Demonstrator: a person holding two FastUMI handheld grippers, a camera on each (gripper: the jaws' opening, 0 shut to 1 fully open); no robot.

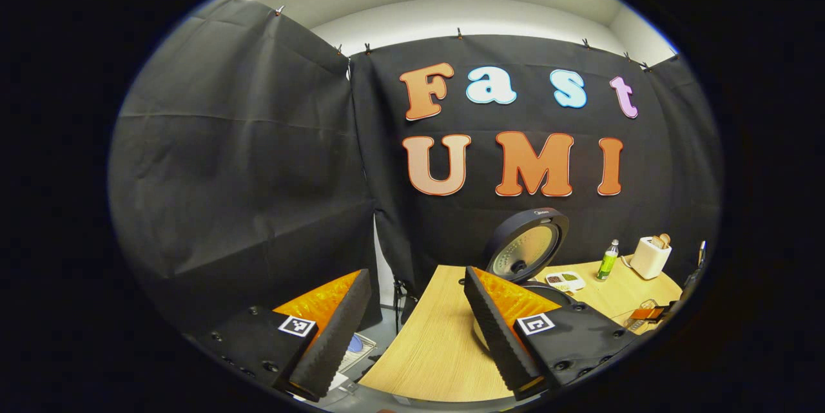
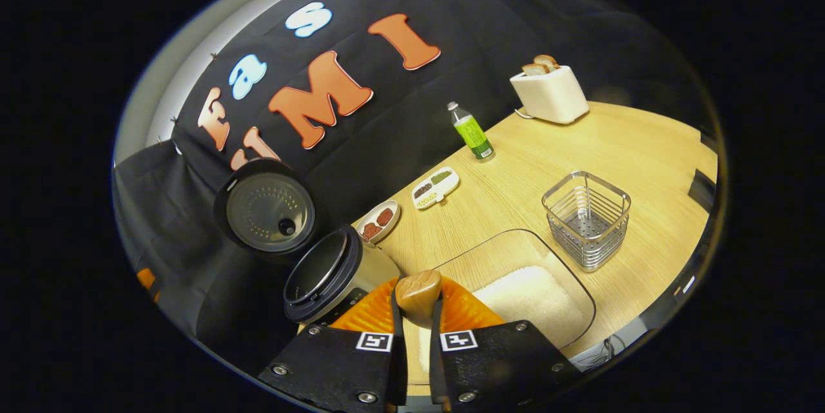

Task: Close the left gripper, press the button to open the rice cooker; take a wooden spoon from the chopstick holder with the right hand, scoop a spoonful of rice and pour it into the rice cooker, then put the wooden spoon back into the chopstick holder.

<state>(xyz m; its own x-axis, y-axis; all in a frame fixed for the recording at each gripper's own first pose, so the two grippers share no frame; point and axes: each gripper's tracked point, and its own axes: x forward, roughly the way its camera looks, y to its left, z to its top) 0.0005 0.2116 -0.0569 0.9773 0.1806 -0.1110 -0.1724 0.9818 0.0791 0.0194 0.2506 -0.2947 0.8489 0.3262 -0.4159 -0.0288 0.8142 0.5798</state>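
Right gripper view: the right gripper (image 2: 417,336) is seen with its two fingers pressed on a wooden spoon (image 2: 419,294), of which a rounded, light brown wooden end stands up between them. Just behind this gripper the rice cooker (image 2: 332,278) is found, taken here as the landmark; its round lid (image 2: 265,213) is raised upright, the metal inner plate with small holes is turned to the camera, and the dark rim of the pot is open. To the right of the cooker, touching nothing, a clear container of white rice (image 2: 528,300) is placed, and beyond that the wire chopstick holder (image 2: 588,220) stands on the wooden table (image 2: 619,142). In the left gripper view the left gripper (image 1: 416,329) is held with its fingers spread wide apart, nothing between them, and the cooker with its lifted lid is seen behind the right finger.
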